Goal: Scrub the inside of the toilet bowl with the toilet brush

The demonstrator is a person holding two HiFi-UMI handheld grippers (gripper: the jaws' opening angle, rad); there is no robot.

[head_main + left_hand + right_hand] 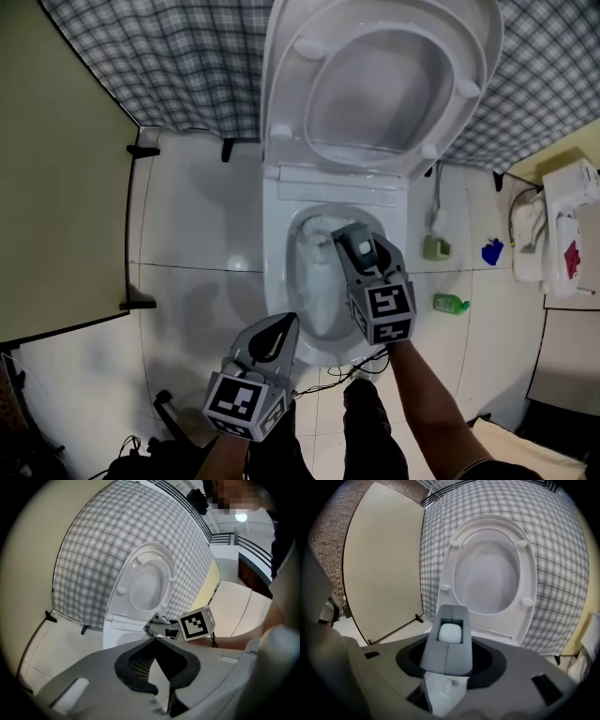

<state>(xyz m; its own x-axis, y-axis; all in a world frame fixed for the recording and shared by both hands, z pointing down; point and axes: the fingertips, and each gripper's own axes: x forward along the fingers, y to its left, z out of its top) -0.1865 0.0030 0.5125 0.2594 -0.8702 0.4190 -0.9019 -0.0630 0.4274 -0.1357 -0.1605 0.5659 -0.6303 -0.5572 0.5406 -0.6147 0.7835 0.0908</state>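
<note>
The white toilet (277,281) stands with lid and seat (375,84) raised against the plaid wall. My right gripper (349,240) hangs over the open bowl and points down into it. In the right gripper view its jaws (451,616) are shut on the rounded white handle of the toilet brush (450,633), and the shaft runs down below them. The brush head is hidden from me. My left gripper (284,323) is at the bowl's near rim, shut with nothing in it. The left gripper view shows the left gripper (154,641) with its pads meeting, and the right gripper (157,623) beyond.
A beige stall partition (56,187) stands at the left. On the floor right of the toilet lie a green bottle (450,303), a blue item (492,251) and a white bin (562,234). Cables (347,375) and the person's foot (370,422) are near the toilet's base.
</note>
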